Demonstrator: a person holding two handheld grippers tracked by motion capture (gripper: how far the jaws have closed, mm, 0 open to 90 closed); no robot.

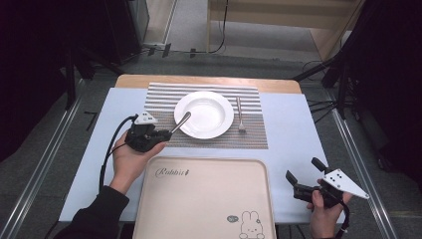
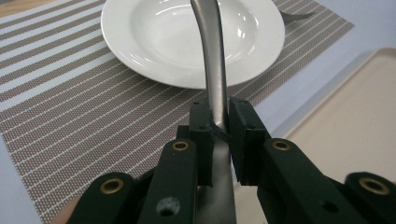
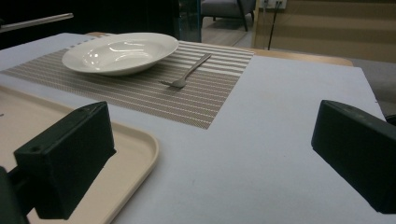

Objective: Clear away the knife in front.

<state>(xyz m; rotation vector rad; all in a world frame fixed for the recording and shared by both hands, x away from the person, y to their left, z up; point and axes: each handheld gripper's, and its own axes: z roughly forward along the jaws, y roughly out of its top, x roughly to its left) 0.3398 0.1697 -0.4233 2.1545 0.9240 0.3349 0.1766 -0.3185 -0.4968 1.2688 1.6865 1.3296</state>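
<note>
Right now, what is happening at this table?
A person holds a hand-held gripper in each hand. The left hand-held gripper is shut on the handle of a metal utensil, whose far end reaches over the white plate on the striped placemat. A fork lies right of the plate. The right hand-held gripper is open beside the beige tray.
</note>
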